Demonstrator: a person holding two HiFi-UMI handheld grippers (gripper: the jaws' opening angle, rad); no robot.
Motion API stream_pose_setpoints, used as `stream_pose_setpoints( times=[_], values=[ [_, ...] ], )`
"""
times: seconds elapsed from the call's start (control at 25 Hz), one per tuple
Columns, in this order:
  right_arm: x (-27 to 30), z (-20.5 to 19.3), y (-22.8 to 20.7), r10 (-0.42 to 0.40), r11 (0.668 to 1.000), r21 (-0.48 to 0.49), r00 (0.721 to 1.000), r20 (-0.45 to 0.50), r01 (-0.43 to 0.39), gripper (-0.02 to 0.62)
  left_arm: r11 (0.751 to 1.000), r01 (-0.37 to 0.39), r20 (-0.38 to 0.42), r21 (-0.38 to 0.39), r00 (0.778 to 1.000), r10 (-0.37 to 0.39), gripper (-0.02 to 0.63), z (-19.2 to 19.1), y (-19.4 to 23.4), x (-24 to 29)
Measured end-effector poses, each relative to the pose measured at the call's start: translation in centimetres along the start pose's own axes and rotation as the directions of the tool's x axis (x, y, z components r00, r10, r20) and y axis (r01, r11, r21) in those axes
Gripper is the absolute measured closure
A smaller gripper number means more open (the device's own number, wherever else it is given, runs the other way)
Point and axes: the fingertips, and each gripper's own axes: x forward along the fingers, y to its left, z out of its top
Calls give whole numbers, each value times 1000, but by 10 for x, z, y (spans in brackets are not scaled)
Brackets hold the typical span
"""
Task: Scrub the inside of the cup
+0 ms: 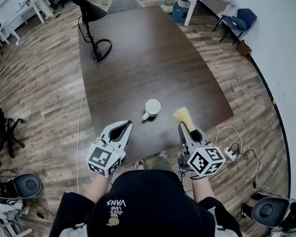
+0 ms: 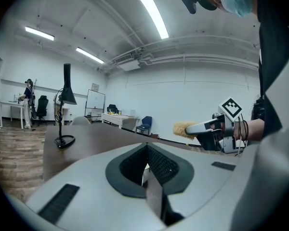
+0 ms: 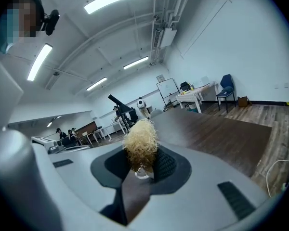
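A white cup [image 1: 152,107] sits on the dark brown table [image 1: 138,58] near its front edge, its round mouth showing and its handle toward me. My left gripper [image 1: 125,125] hovers just short of the cup on its left, jaws shut with nothing between them [image 2: 146,150]. My right gripper [image 1: 183,128] hovers to the cup's right, shut on a brush with a straw-coloured bristle head [image 1: 183,116]. In the right gripper view the bristles [image 3: 141,142] stick up out of the jaws [image 3: 141,166]. The left gripper view shows the right gripper [image 2: 202,127] and brush [image 2: 184,128] at the right.
A black desk lamp [image 1: 90,13] with a ring base [image 1: 101,50] stands at the table's far left. A grey chair [image 1: 123,1] is at the far end. A power strip and cables [image 1: 231,153] lie on the wooden floor at the right.
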Motion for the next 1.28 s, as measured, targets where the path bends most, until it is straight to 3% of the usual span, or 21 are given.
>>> stream_pose_setpoints(
  times=[0.44,1.28],
  values=[
    [-11,2,13,-11,998,-65,1000,14,12,495,1000,-30,30,8,999,30,595,4,-1,-17],
    [-17,8,1,43,995,-87,999,-31,-45,495,992,-128,63,-2,990,128,595,22,-21,-19]
  ],
)
